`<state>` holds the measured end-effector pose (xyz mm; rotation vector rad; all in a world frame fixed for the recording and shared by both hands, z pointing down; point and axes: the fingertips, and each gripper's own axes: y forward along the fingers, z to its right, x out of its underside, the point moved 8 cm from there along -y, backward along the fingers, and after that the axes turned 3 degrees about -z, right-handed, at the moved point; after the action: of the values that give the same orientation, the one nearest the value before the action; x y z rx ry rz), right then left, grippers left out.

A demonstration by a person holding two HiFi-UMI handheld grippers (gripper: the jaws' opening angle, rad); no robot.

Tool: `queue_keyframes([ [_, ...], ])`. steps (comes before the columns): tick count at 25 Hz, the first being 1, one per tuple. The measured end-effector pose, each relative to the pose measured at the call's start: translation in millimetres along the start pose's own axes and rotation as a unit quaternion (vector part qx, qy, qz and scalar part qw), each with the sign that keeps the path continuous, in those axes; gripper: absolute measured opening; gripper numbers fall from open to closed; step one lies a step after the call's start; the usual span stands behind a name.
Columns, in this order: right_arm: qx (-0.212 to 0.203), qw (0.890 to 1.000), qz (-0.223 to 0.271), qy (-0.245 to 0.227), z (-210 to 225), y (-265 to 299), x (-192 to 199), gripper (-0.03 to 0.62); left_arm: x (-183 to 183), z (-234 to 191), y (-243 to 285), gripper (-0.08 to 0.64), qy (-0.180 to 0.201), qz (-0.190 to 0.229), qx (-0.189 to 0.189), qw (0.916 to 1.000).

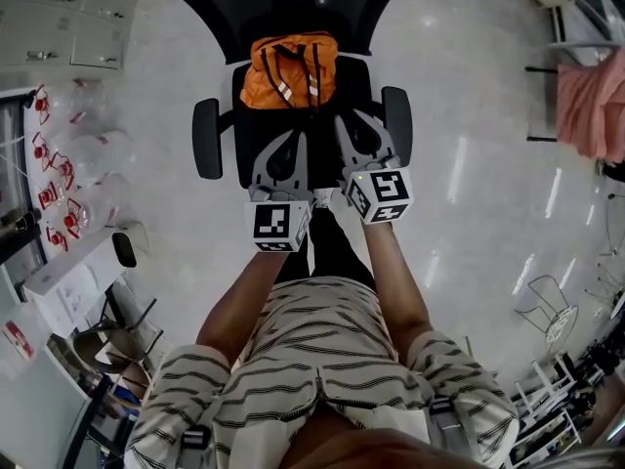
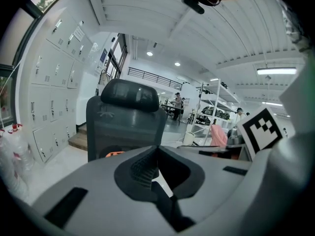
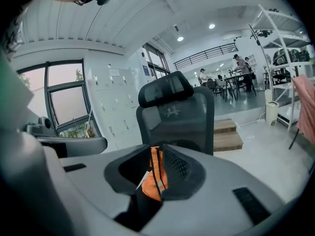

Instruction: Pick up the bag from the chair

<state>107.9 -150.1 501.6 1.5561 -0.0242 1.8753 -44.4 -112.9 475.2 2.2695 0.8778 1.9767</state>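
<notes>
An orange bag [image 1: 293,71] with grey reflective stripes lies on the seat of a black office chair [image 1: 206,138], against its backrest. Both grippers hover over the front of the seat, short of the bag. My left gripper [image 1: 291,135] has its jaws closed tip to tip with nothing between them. In the left gripper view only a sliver of the bag [image 2: 114,154] shows beside the gripper [image 2: 157,149], below the chair back [image 2: 125,127]. My right gripper [image 1: 356,117] is open by a narrow gap. In its own view the bag [image 3: 156,178] shows through that gap [image 3: 156,149].
White lockers [image 1: 68,18] stand at the far left, with clear bags with red tags [image 1: 49,164] on the floor below them. A pink cloth [image 1: 591,106] hangs on a rack at the right. A wire frame [image 1: 547,306] sits at the lower right, and another chair [image 1: 107,330] at the lower left.
</notes>
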Motion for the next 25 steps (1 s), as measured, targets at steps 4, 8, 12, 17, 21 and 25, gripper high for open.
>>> queue_keyframes([
  [4,0.006,1.0,-0.006,0.006,12,11,7,0.089,6,-1,8,0.023,-0.005,-0.006,0.001,1.0],
  [8,0.012,1.0,-0.013,0.011,21,22,11,0.115,10,-1,14,0.023,-0.007,-0.007,0.006,0.9999],
  [12,0.015,1.0,-0.019,0.009,29,35,14,0.126,14,-2,19,0.023,-0.011,-0.011,0.006,0.9999],
  [17,0.015,1.0,-0.026,0.009,38,55,17,0.136,19,-6,25,0.023,-0.017,-0.017,0.004,0.9997],
  [21,0.02,0.999,-0.033,0.011,43,68,22,0.152,20,-8,27,0.023,-0.02,-0.018,0.005,0.9996],
  [25,0.026,0.999,-0.036,0.023,52,79,31,0.156,22,-9,30,0.023,-0.02,-0.02,0.008,0.9996],
])
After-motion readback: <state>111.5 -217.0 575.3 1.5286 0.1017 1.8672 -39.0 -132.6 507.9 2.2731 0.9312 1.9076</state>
